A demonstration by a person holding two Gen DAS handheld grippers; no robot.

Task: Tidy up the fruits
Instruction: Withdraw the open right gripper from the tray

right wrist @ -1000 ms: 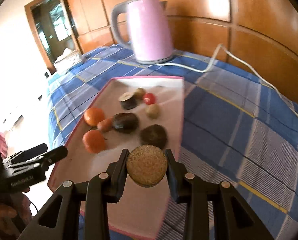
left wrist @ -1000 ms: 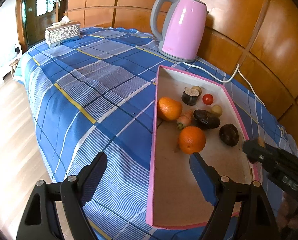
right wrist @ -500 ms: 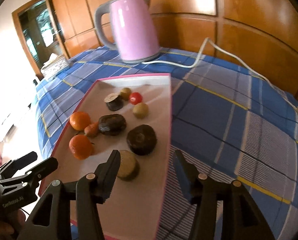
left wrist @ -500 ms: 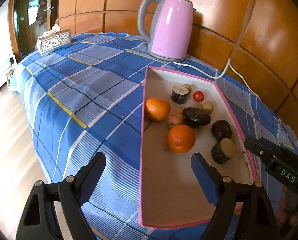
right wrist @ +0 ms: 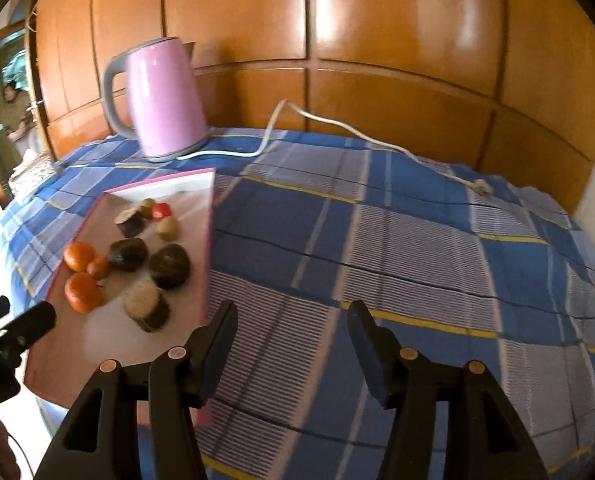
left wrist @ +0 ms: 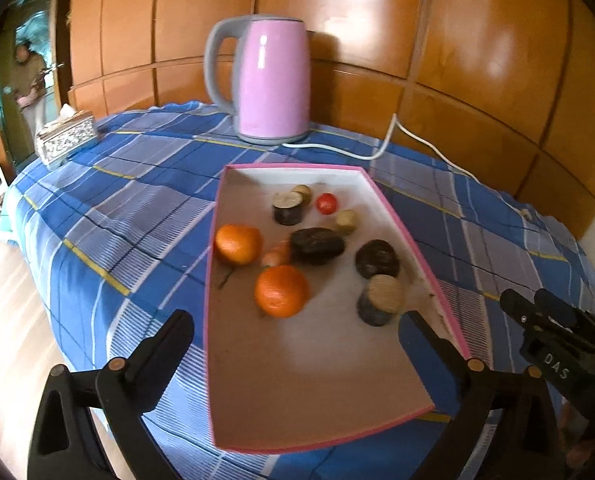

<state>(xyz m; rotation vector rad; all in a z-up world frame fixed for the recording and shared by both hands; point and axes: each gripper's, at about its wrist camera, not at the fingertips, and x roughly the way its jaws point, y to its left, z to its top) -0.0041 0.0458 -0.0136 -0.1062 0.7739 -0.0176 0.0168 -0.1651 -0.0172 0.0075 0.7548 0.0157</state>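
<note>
two oranges and seven other pieces sit in one tray; your left tongs and right tongs tilt down, both empty and opening.

One pink-rimmed tray holds nine pieces: two oranges, one small carrot-like piece, one red tomato, two cut dark cylinders (pale on the cut face), two dark lumpy fruits and two small yellowish round ones. Beyond it stand one pink kettle with one white cord, and one tissue box.
</note>
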